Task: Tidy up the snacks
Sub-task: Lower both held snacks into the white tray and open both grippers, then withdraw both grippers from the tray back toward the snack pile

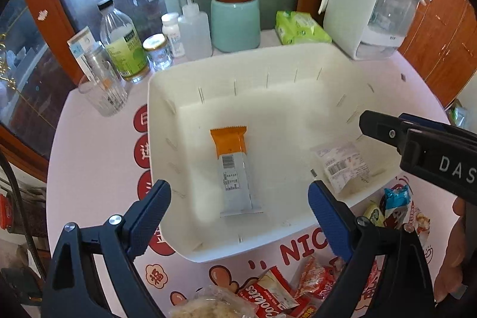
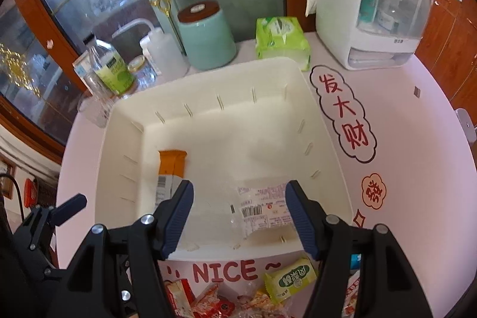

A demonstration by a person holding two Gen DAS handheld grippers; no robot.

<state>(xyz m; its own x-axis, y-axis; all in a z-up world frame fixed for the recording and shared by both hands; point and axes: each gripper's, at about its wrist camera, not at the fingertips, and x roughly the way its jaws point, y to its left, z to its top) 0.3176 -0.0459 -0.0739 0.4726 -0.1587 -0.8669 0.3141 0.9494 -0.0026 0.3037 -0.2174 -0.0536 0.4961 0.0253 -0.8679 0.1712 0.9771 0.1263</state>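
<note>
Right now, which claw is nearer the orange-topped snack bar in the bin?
Left. The left claw hangs open right over the orange-topped snack bar; the right claw sits off to its side, over the clear packet.

We see a white bin [image 1: 298, 64] holding an orange-and-grey packet [image 1: 234, 166], on a pale pink table [image 1: 98, 169] printed with red lettering; our claw pads [image 1: 328, 216] are blue.

Both wrist cams look steeply down, close, sharing white bin [image 1: 298, 61].

Mint jar [image 1: 235, 20], tissue pack [image 1: 301, 27], bottles [image 1: 123, 46] beside glass cabinet [image 2: 74, 5]
</note>
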